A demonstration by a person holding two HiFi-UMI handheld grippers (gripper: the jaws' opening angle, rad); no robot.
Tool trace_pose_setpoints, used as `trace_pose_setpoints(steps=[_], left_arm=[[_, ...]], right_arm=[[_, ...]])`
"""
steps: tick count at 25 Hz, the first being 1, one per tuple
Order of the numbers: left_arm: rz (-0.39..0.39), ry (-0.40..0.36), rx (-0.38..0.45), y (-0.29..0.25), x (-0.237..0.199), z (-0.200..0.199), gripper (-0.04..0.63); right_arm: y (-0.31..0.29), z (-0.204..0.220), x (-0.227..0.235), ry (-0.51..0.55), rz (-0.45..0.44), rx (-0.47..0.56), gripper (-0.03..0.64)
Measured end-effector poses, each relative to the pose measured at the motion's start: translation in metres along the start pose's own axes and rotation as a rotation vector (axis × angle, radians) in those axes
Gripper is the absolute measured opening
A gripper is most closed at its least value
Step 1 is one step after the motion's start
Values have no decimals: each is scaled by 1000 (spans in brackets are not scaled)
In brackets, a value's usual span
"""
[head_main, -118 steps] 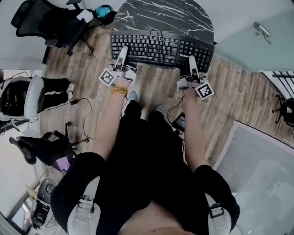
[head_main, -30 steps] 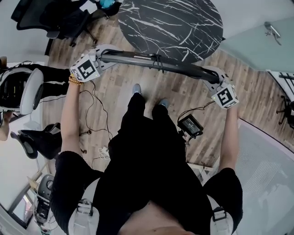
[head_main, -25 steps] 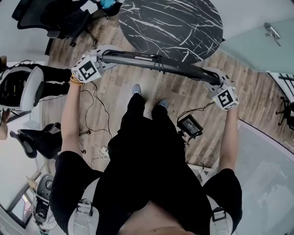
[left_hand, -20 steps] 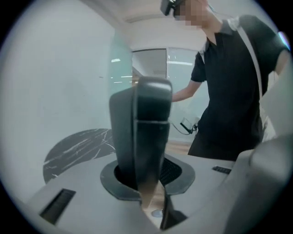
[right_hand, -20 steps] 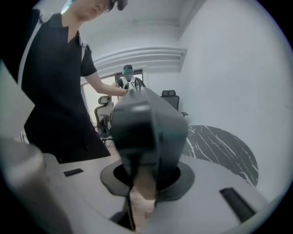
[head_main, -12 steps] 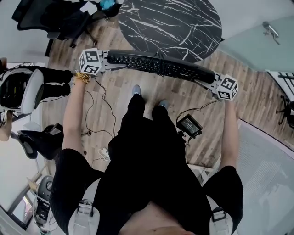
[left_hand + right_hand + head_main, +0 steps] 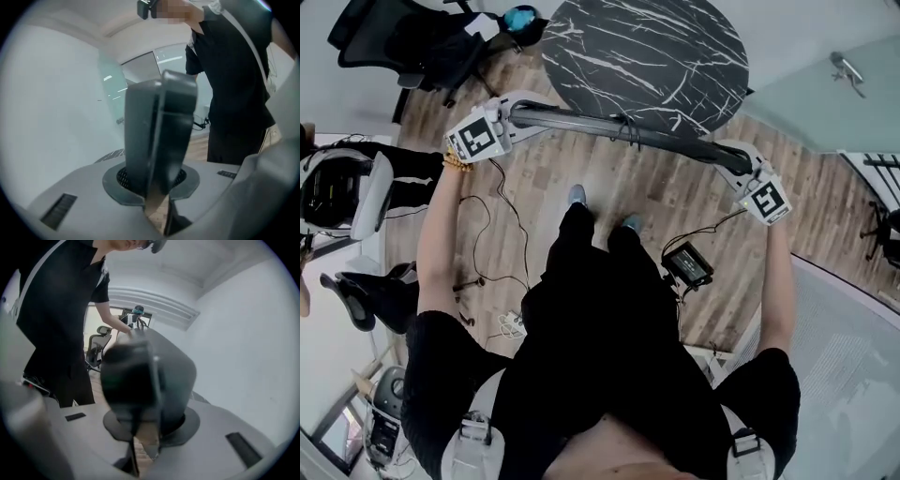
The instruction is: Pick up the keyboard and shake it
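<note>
The black keyboard (image 7: 609, 127) hangs in the air in front of the round table, seen edge-on and sloping down to the right, with its cable looped at the middle. My left gripper (image 7: 517, 120) is shut on its left end and my right gripper (image 7: 727, 155) is shut on its right end. In the left gripper view the keyboard's end (image 7: 159, 136) stands upright between the jaws of the left gripper (image 7: 157, 190). The right gripper view shows the other end (image 7: 145, 380), blurred, clamped by the right gripper (image 7: 145, 432).
A black marble-patterned round table (image 7: 647, 47) stands just beyond the keyboard. An office chair (image 7: 422, 47) is at the far left. A small black device (image 7: 687, 264) with cables lies on the wood floor. A grey mat (image 7: 844, 356) covers the right side.
The keyboard was lifted off the table. Half a second ago its keys faced the camera; now it has rolled back edge-on, and its right end has dropped lower.
</note>
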State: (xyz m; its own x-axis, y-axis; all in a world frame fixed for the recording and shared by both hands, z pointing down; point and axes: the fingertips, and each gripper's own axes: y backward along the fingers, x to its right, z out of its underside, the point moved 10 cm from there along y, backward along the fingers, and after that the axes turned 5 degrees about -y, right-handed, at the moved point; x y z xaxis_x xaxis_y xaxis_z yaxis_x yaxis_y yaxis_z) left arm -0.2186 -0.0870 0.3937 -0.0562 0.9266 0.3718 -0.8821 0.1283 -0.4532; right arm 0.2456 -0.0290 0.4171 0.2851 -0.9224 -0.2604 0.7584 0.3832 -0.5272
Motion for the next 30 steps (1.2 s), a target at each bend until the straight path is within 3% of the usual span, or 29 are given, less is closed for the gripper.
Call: trace_pose_setpoints(steps=[3, 5, 17, 19, 22, 25, 30], left_arm=[[-62, -153, -75, 2, 5, -13, 86], [-111, -214, -107, 2, 11, -20, 86], [-272, -378, -126, -8, 56, -16, 89], [-232, -332, -118, -13, 60, -13, 89], [-86, -159, -76, -21, 57, -5, 86], [17, 19, -25, -22, 47, 3, 84], [66, 310, 146, -15, 19, 7, 91]], right_arm=[[3, -6, -5, 117, 80, -31, 80], [5, -7, -10, 161, 138, -27, 81], [12, 5, -39, 383, 279, -15, 83], [14, 11, -42, 311, 230, -23, 84], [17, 18, -42, 111, 69, -50, 84], [19, 19, -35, -62, -32, -26, 86], [20, 27, -14, -321, -146, 87, 91]])
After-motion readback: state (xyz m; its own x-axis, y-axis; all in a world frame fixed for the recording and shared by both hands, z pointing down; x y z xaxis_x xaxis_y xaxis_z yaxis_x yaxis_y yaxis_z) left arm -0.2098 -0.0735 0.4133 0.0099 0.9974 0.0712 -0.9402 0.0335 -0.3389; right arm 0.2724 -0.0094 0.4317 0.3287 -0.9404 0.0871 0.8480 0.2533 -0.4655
